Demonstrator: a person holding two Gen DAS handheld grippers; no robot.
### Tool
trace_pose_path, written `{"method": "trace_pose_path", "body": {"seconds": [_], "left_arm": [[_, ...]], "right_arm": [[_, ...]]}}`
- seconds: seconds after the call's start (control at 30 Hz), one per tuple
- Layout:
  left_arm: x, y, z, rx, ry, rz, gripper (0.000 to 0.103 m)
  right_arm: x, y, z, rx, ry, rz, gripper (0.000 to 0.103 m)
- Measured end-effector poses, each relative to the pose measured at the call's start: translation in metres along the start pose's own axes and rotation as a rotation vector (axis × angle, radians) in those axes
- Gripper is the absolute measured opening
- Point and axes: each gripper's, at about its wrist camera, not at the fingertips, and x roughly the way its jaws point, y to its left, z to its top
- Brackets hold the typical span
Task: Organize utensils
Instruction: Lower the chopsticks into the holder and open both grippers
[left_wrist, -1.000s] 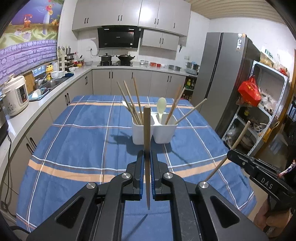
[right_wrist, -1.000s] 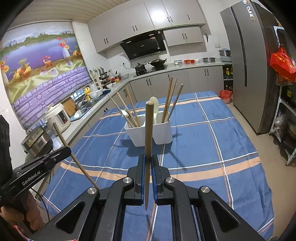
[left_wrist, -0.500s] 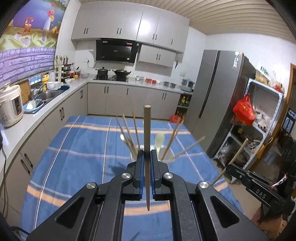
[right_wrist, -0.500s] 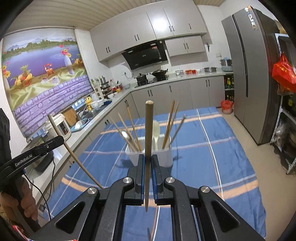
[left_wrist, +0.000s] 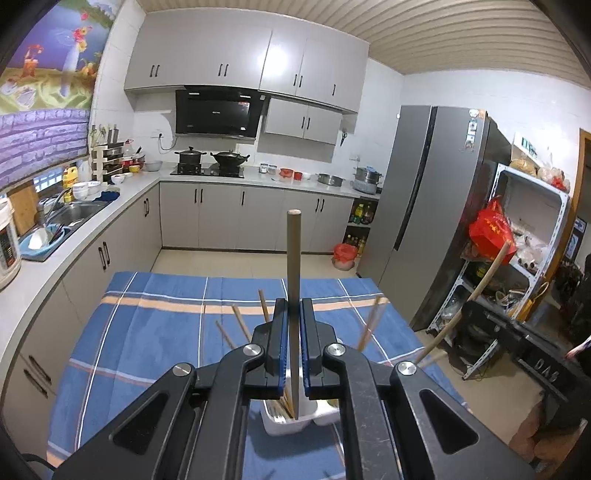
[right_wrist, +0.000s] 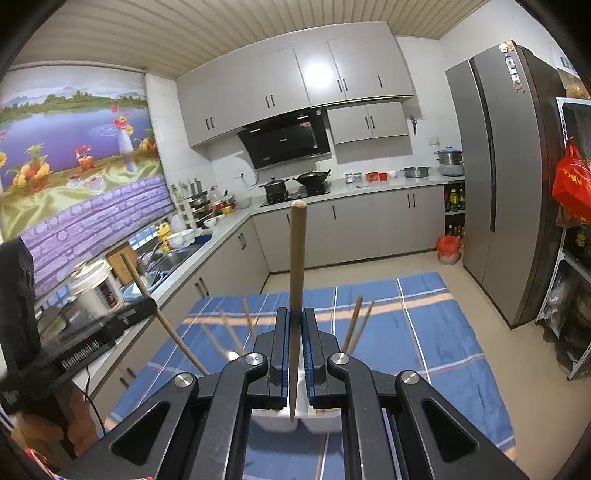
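Kitchen with grey cabinets behind; blue plaid tablecloth (left_wrist: 155, 332) below both claws.

Left gripper (left_wrist: 291, 354): clenched on a chopstick (left_wrist: 294, 266), held upright between the blue pads, thick blunt end pointing up, thin tip pointing down. Tip seen just inside or just over the white utensil holder (left_wrist: 284, 424), directly under the claw; depth not possible to judge. Other chopsticks already standing in this holder, leaning out to the left and right of the fingers.

Right gripper (right_wrist: 295, 354): also clenched, on a second chopstick (right_wrist: 297, 266), same upright pose, thin tip down. Tip over the dividing wall of the white holder (right_wrist: 277, 419), or very close to it; which compartment cannot be told.

Key relation, as a judgement: long axis of each stick near vertical and the holder straight below, so only a short move down along the axis needed, then release. Both claws about equally near. Left tip appears further in, so probably first. Risk: tip landing on the divider or pushing the leaning sticks.

Further outward: refrigerator (left_wrist: 424, 206) at the right, sink (left_wrist: 70, 214) at the left.
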Motion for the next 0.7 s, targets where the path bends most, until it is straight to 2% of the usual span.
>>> {"method": "trace_pose_path", "body": {"seconds": [0.17,0.3,0.57,0.7], "left_arm": [[0.048,0.003,0.001,0.026,0.050,0.008,0.006],[0.085,0.009,-0.013,0.006,0.129,-0.009,0.006],[0.112,0.015,-0.033,0.004,0.203,-0.040,0.006],[0.113,0.016,-0.036,-0.004,0.209,-0.048,0.006]], "right_arm": [[0.042,-0.002,0.003,-0.012,0.046,-0.060,0.007],[0.074,-0.009,-0.011,-0.020,0.119,-0.098,0.007],[0.106,-0.026,-0.038,0.011,0.237,-0.110,0.007],[0.111,-0.034,-0.042,0.041,0.251,-0.128,0.008]]}}
